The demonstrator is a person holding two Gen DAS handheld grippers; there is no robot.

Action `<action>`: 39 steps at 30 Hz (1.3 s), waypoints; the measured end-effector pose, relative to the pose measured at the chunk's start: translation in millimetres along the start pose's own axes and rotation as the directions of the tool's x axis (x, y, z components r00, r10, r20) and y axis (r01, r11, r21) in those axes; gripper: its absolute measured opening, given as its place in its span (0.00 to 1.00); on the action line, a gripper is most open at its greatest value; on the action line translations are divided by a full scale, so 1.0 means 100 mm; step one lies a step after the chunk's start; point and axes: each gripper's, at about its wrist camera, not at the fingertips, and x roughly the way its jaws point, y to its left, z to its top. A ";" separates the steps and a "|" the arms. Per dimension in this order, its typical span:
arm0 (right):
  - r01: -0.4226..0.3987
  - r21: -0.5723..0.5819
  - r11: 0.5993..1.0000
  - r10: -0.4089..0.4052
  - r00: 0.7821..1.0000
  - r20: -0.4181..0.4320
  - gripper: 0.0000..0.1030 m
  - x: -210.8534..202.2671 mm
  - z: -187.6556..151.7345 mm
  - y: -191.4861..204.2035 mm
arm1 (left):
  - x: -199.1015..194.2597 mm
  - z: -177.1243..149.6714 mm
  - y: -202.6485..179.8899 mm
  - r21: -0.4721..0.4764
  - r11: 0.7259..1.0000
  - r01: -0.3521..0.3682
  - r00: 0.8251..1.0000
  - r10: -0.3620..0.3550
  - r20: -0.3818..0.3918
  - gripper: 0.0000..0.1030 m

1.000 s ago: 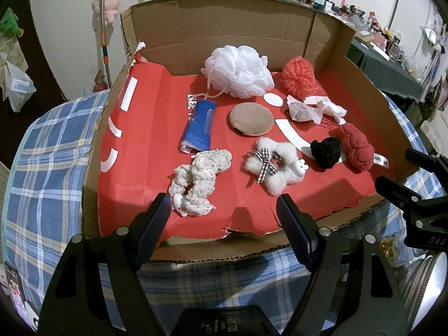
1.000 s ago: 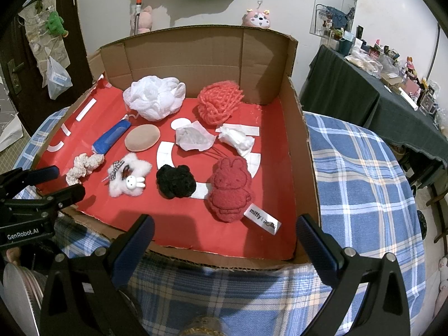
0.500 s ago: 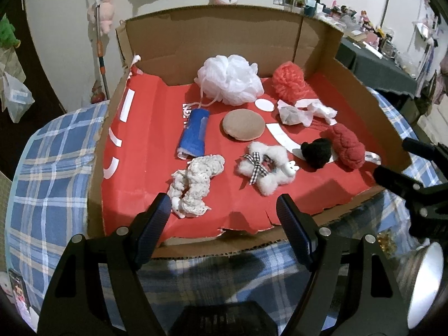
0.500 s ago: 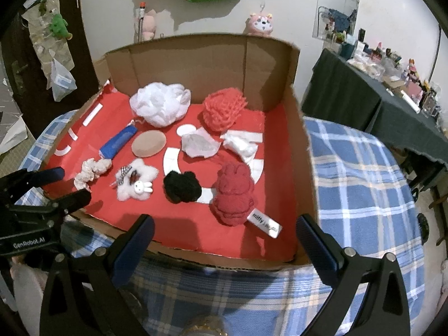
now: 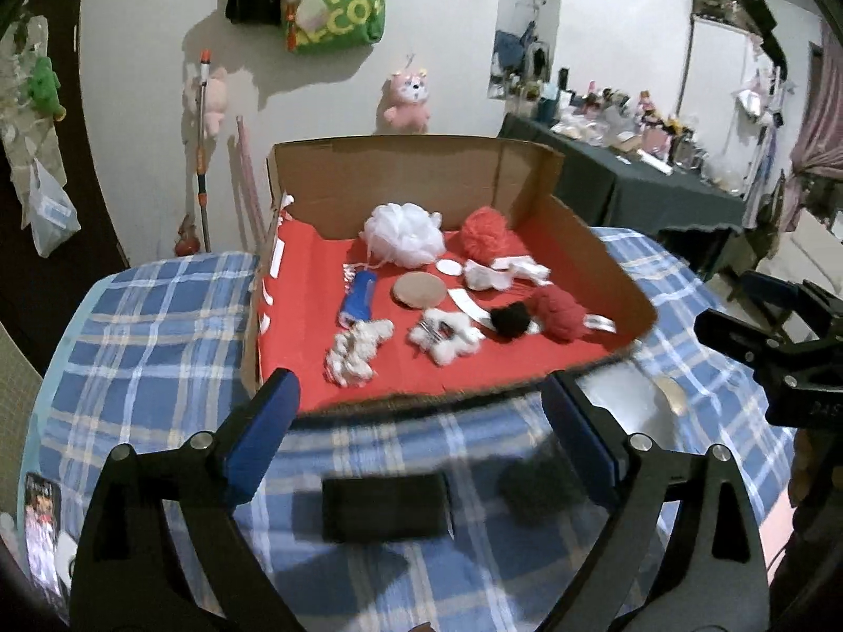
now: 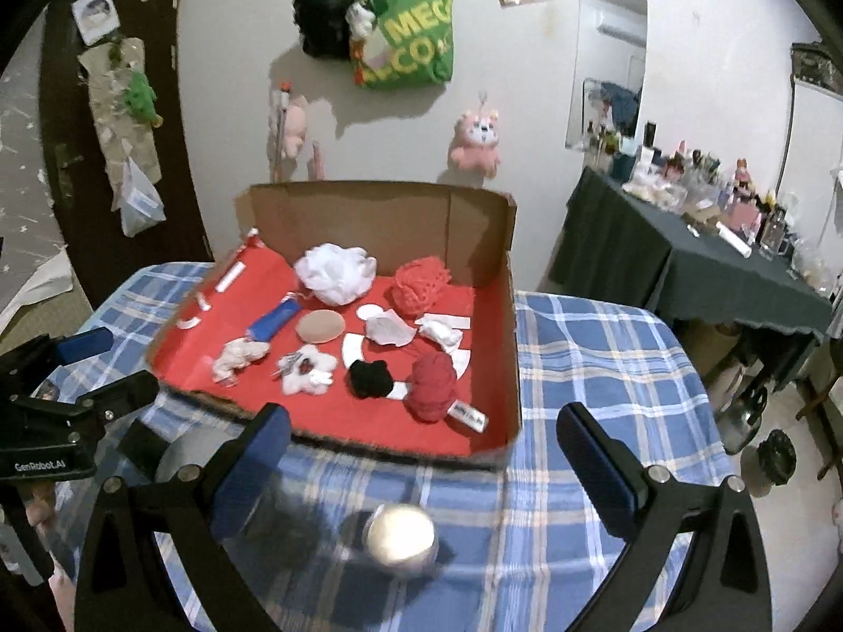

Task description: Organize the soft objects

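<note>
The left claw [image 5: 421, 437] stood released, its blue-padded jaws having just been opening, with nothing between them but the blue plaid cloth [image 5: 158, 358] of the bench below; the right claw [image 6: 421, 463] likewise stood wide and empty, hanging above the same cloth, near a blurred shiny round thing [image 6: 401, 534] that I could not identify.

The soft objects all lay inside a shallow cardboard box [image 5: 595, 242] lined with red paper [image 5: 305, 284], well apart from both claws; at the back sat a white mesh bath puff [image 5: 404, 234], with a coral-red netted puff [image 5: 484, 234] just beside it on the right; in front of the white puff lay a blue tube-shaped item [image 5: 359, 301] and a round tan pad [image 5: 419, 289]; crumpled white pieces [image 5: 500, 275] lay to the right of the pad.

Along the front row, from the left, lay a cream knitted scrunchie [image 5: 357, 352], a fluffy white plush piece with a small checked bow [image 5: 447, 336], a black fuzzy ball [image 5: 510, 318], and a dark red plush rabbit [image 5: 559, 312] with a white label at its side; the black ball and the red rabbit lay touching or nearly so.

A dark rectangular thing [image 5: 385, 506] lay blurred on the cloth below the left claw; on the wall behind hung a green bag [image 6: 408, 42] and a pink plush toy [image 6: 475, 141].
</note>
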 end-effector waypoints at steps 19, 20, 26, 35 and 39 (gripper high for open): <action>-0.029 0.047 0.998 0.033 0.995 -0.096 1.00 0.00 -1.33 0.26 | 0.25 -1.14 -0.15 -0.048 0.998 -0.038 0.991 0.031 -0.132 0.94; -0.029 0.053 0.998 0.035 0.992 -0.118 1.00 0.09 -1.37 0.26 | 0.31 -1.17 -0.15 -0.047 0.998 -0.046 0.988 0.039 -0.147 0.94; 0.014 0.064 0.998 -0.001 0.982 -0.191 1.00 0.40 -1.50 0.24 | 0.51 -1.25 -0.16 -0.036 0.993 -0.110 0.976 0.101 -0.195 0.94; 0.037 0.087 0.996 -0.019 0.980 -0.199 1.00 0.46 -1.55 0.17 | 0.56 -1.23 -0.19 -0.029 0.992 -0.126 0.971 0.118 -0.207 1.00; 0.049 0.099 0.994 -0.028 0.980 -0.199 1.00 0.47 -1.55 0.15 | 0.58 -1.23 -0.20 -0.027 0.990 -0.135 0.970 0.127 -0.209 1.00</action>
